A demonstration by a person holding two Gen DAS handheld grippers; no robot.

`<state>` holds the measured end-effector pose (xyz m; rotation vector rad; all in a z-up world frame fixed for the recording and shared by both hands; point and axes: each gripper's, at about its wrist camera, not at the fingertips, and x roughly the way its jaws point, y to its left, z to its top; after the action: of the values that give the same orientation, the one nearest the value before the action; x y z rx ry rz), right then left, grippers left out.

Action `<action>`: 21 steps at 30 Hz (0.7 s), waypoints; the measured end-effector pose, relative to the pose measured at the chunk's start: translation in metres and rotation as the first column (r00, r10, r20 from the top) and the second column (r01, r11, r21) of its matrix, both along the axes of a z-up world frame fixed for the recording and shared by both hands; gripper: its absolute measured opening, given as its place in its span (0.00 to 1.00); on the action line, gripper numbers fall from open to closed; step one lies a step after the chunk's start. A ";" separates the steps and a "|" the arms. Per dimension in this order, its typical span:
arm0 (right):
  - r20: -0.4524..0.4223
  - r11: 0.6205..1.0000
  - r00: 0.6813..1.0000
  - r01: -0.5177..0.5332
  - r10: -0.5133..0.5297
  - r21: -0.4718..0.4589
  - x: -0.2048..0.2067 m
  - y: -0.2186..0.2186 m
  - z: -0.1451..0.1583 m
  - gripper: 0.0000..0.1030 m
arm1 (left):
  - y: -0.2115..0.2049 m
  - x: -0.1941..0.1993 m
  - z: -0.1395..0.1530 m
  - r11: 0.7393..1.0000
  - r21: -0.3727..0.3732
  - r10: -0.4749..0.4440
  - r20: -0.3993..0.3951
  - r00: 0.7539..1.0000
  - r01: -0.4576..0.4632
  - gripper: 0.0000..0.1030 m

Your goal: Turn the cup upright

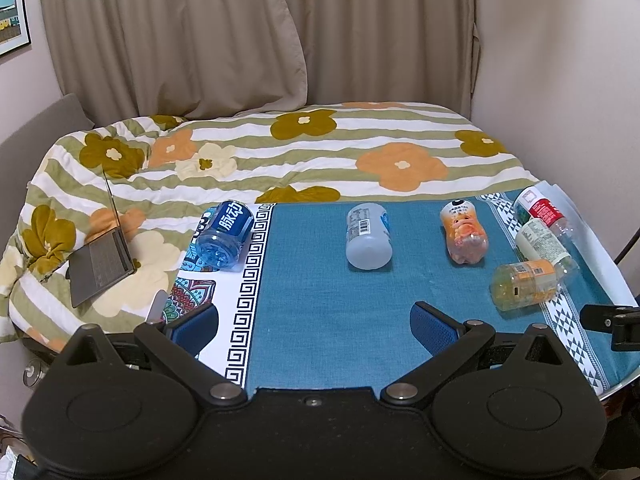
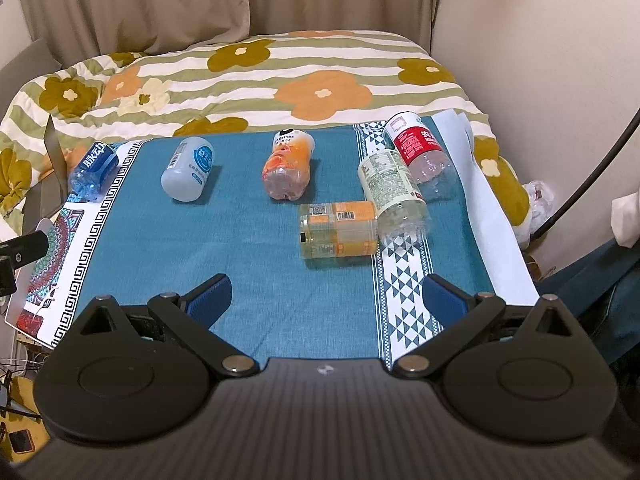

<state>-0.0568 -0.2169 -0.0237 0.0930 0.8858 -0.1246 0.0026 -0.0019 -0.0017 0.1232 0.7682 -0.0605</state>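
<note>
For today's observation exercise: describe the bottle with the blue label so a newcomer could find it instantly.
Start at the teal tablecloth in front of the flowered quilt. Follow the row of toppled bottles to its far left, onto the white key-pattern border. There lies the blue-labelled bottle, the only one with blue-tinted clear plastic; its neighbour, the cloudy white bottle, is opaque.

Six plastic bottles lie on their sides on the blue tablecloth [image 2: 256, 280]. A blue-labelled bottle [image 2: 93, 172] rests at the left edge on the patterned border. A milky white bottle [image 2: 188, 174] and an orange-printed bottle [image 2: 288, 168] lie apart in the middle, bases toward the near edge. Near the right edge, a red-labelled clear bottle [image 2: 420, 156] and a pale-labelled bottle [image 2: 394, 196] lie side by side, while an orange-labelled bottle [image 2: 340, 230] lies crosswise, touching the pale one.
</note>
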 end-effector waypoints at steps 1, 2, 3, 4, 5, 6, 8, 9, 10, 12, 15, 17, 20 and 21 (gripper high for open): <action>0.000 1.000 1.000 0.001 -0.001 0.000 0.000 0.000 0.000 1.00 | -0.001 0.000 0.000 1.000 0.000 0.001 -0.001 1.000 -0.001 1.00; 0.000 1.000 1.000 0.001 -0.001 0.001 0.000 0.000 -0.001 1.00 | -0.002 0.000 -0.001 1.000 0.001 0.001 -0.001 1.000 -0.001 1.00; 0.000 1.000 1.000 0.000 0.000 0.001 0.000 0.000 0.000 1.00 | -0.002 0.000 -0.001 1.000 0.003 0.002 0.000 1.000 -0.002 1.00; 0.000 1.000 1.000 0.000 0.000 0.001 0.000 0.000 0.000 1.00 | -0.004 0.000 -0.001 1.000 0.004 0.003 0.002 1.000 -0.003 1.00; 0.001 1.000 1.000 0.000 0.000 0.000 0.000 0.000 0.000 1.00 | -0.004 0.000 -0.001 1.000 0.004 0.003 0.003 1.000 -0.003 1.00; 0.002 1.000 1.000 0.000 0.000 0.001 0.000 0.000 0.000 1.00 | -0.004 0.000 -0.001 1.000 0.004 0.004 0.004 1.000 -0.004 1.00; 0.001 1.000 1.000 -0.003 0.003 0.001 0.000 0.000 0.000 1.00 | -0.005 0.000 -0.001 1.000 0.003 0.004 0.005 1.000 -0.004 1.00; 0.002 1.000 1.000 -0.003 0.003 -0.002 0.000 0.000 -0.001 1.00 | -0.004 -0.001 -0.001 1.000 0.002 0.004 0.005 1.000 -0.004 1.00; 0.001 1.000 1.000 -0.002 0.002 -0.002 0.000 0.000 0.001 1.00 | -0.004 -0.001 -0.001 1.000 0.002 0.004 0.005 1.000 -0.004 1.00; 0.002 1.000 1.000 0.000 0.000 -0.002 -0.001 -0.001 0.001 1.00 | -0.004 -0.002 -0.001 1.000 -0.001 0.004 0.007 1.000 -0.004 1.00; 0.002 1.000 1.000 0.000 0.000 -0.001 -0.002 -0.001 0.002 1.00 | -0.003 -0.004 -0.001 1.000 -0.004 0.003 0.009 1.000 -0.003 1.00; 0.002 1.000 1.000 -0.001 0.001 -0.003 -0.002 -0.001 0.002 1.00 | -0.003 -0.005 -0.001 1.000 -0.005 0.002 0.008 1.000 -0.002 1.00; 0.003 1.000 1.000 -0.001 0.001 -0.001 -0.002 -0.002 0.002 1.00 | -0.003 -0.005 0.000 1.000 -0.006 0.002 0.009 1.000 -0.002 1.00; 0.002 1.000 1.000 -0.001 0.001 -0.001 -0.002 -0.002 0.002 1.00 | -0.003 -0.005 -0.001 1.000 -0.005 0.002 0.010 1.000 -0.002 1.00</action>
<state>-0.0589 -0.2185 -0.0216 0.0917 0.8833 -0.1244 -0.0025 -0.0049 -0.0022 0.1179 0.7581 -0.0597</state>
